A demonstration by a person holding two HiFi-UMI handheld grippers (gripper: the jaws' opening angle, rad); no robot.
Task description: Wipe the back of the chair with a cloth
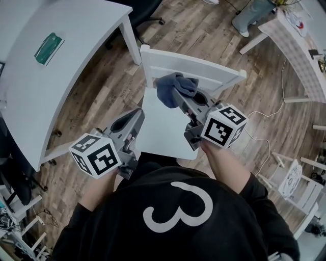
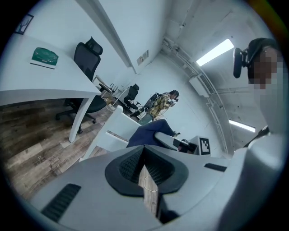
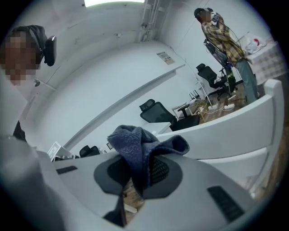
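A white wooden chair (image 1: 165, 130) stands in front of me, its back (image 1: 196, 71) on the far side. My right gripper (image 1: 178, 94) is shut on a dark blue cloth (image 1: 174, 86), held just in front of the chair back's lower rail, over the seat's far edge. In the right gripper view the cloth (image 3: 142, 146) bunches up out of the jaws with the chair back (image 3: 235, 131) just behind it. My left gripper (image 1: 136, 116) hangs at the seat's left edge, shut with nothing in it. The left gripper view shows its pads (image 2: 146, 169) pressed together and the cloth (image 2: 146, 135) beyond.
A white desk (image 1: 56, 61) with a green book (image 1: 48, 47) stands at the left, one leg (image 1: 131, 38) close to the chair. An office chair base (image 1: 147, 20) sits behind it. Another person (image 1: 252, 15) stands at the far right by a checked table (image 1: 298, 51). White cables (image 1: 265, 132) lie on the floor.
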